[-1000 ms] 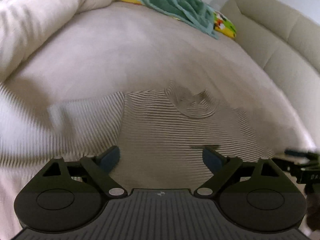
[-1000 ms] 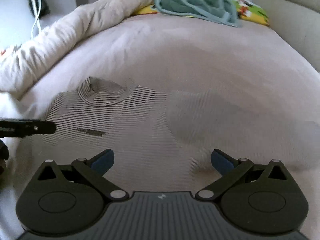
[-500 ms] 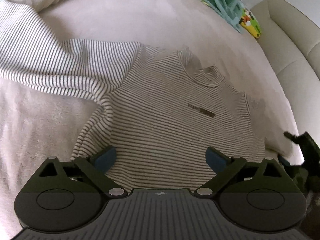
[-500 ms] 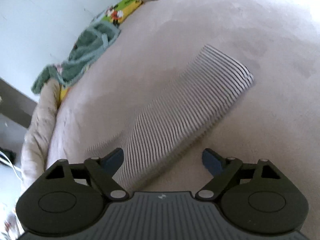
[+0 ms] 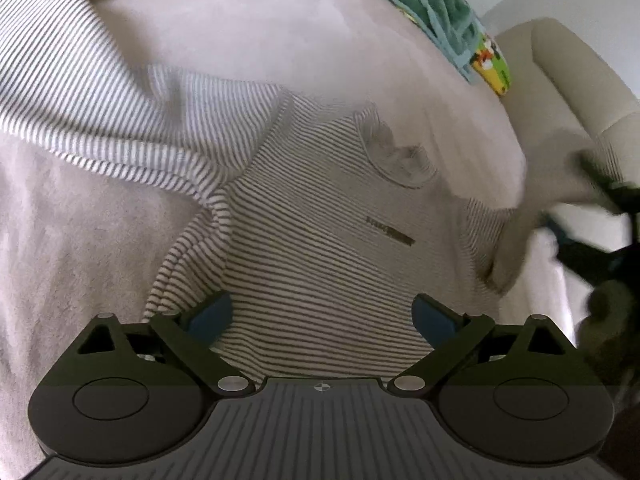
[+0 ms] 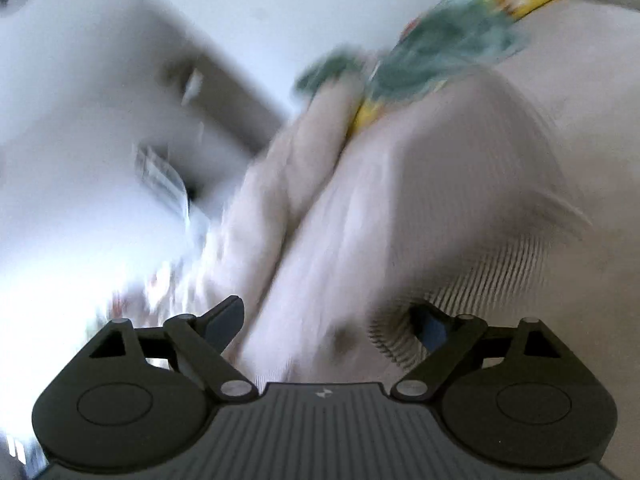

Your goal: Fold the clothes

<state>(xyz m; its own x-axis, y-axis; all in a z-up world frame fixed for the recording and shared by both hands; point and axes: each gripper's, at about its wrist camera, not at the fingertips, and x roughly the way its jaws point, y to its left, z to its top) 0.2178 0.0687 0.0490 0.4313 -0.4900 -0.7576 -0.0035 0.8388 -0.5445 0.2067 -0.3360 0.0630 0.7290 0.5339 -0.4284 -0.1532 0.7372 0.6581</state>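
On the bed, we hold both tools open over the striped shirt.
Risk: left tool pinches two layers near the bunched sleeve; right tool, blurred, snags fabric.

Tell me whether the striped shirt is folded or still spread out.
Mostly spread, not folded. The striped shirt lies front up on the bed, collar and chest label showing; one sleeve stretches outward. The other side is blurred.
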